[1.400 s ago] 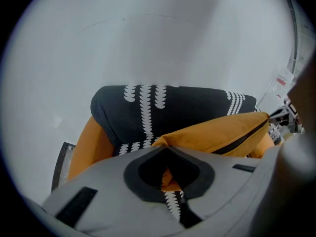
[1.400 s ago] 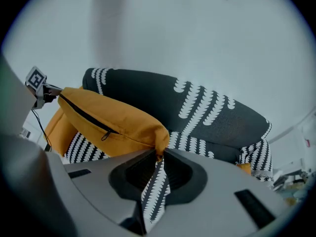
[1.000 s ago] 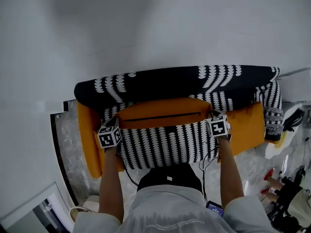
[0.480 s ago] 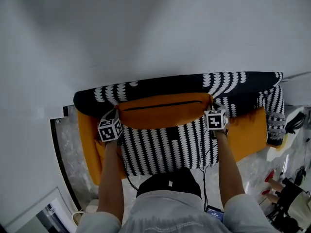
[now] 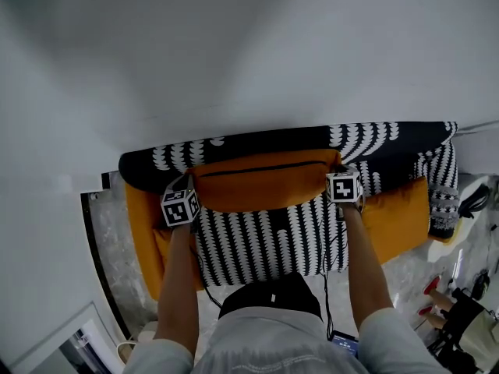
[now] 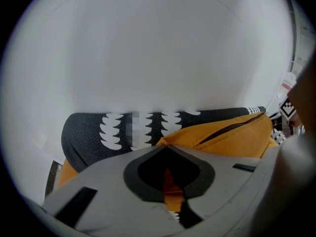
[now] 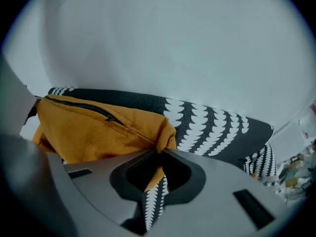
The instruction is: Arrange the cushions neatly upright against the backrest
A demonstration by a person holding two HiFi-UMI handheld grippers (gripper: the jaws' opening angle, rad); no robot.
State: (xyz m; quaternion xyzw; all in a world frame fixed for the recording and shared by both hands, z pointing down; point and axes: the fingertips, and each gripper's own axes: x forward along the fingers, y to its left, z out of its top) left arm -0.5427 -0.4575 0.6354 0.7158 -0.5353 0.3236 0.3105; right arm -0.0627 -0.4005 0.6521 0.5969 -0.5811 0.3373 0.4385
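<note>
Orange cushion [image 5: 261,179] stands on long edge at 12 o'clock, against sofa backrest [image 5: 257,142], zipper [image 5: 261,168] on top. Left hand-held gripper [image 6: 165,149] pinches its left corner. Right hand-held gripper [image 7: 159,152], jaws closing, nips its right corner. Two-corner hold likely keeps it level. Second cushion [image 5: 398,213] waits at 3 o'clock.

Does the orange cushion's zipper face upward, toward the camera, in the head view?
Yes, the dark zipper runs lengthwise along the upward-facing edge of the orange cushion, just in front of the patterned backrest.

Black-white patterned throw [image 5: 257,240] spread over sofa [image 5: 140,216]. One orange cushion [image 5: 265,181] set against backrest [image 5: 390,140], left of middle. Second orange cushion [image 5: 398,213] laid before backrest's right end.
</note>
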